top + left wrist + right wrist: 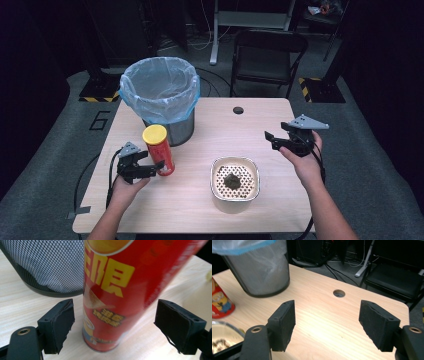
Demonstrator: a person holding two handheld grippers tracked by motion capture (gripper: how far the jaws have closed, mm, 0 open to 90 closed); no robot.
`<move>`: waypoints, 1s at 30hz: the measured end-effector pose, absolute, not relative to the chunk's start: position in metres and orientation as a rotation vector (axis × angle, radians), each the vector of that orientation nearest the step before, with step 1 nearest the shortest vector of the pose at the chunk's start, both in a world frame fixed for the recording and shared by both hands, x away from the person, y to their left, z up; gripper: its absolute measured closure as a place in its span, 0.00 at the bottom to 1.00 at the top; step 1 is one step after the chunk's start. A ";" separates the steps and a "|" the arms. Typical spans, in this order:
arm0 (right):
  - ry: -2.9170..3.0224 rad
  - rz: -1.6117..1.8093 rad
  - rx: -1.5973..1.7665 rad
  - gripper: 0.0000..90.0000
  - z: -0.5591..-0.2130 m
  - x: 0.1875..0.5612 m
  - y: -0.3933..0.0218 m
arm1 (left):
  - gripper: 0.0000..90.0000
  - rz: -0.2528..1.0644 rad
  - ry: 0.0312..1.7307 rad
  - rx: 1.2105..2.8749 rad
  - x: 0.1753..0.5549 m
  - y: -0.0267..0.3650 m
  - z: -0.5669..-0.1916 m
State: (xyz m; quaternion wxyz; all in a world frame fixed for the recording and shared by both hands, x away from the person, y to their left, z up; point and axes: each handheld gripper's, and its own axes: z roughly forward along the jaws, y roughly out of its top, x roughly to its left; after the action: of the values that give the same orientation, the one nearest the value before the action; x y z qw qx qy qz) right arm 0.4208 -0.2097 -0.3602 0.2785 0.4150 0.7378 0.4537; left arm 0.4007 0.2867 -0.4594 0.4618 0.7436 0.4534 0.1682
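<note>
The left gripper (152, 167) sits near the worktop's (210, 210) left edge, jaws spread wide on either side of the red crisp can (159, 150) without touching it. The can stands upright just in front of the mesh bin (162, 97), which fills the far left corner with its blue liner. The right gripper (272, 140) hovers by the right edge, jaws wide and holding nothing, with bare wood ahead up to the cable hole (238, 110). A square bowl (235, 178) rests toward the near edge between both hands. Beyond the far edge stands 1 folding chair (267, 57) on grey floor.
</note>
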 end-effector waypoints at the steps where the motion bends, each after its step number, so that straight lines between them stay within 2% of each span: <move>1: 1.977 1.217 1.111 0.32 -0.362 0.419 -0.211 | 0.17 0.407 1.120 1.825 0.402 0.285 -0.460; 9: 1.966 1.206 1.113 0.32 -0.381 0.400 -0.216 | 0.17 0.423 1.105 1.849 0.411 0.274 -0.473; 17: 1.933 1.215 1.169 0.32 -0.409 0.384 -0.223 | 0.24 0.468 1.074 1.867 0.412 0.274 -0.479; 25: 1.922 1.149 1.218 0.32 -0.442 0.374 -0.227 | 0.26 0.543 1.037 1.907 0.408 0.270 -0.476; 30: 1.919 1.095 1.217 0.32 -0.454 0.370 -0.227 | 0.26 0.530 1.014 1.902 0.404 0.269 -0.471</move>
State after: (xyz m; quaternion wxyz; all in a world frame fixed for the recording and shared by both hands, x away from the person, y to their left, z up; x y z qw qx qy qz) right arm 0.3704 -0.2273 -0.4537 0.3046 0.4596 0.7246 0.4135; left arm 0.4043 0.2691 -0.4710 0.4446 0.7675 0.4093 0.2139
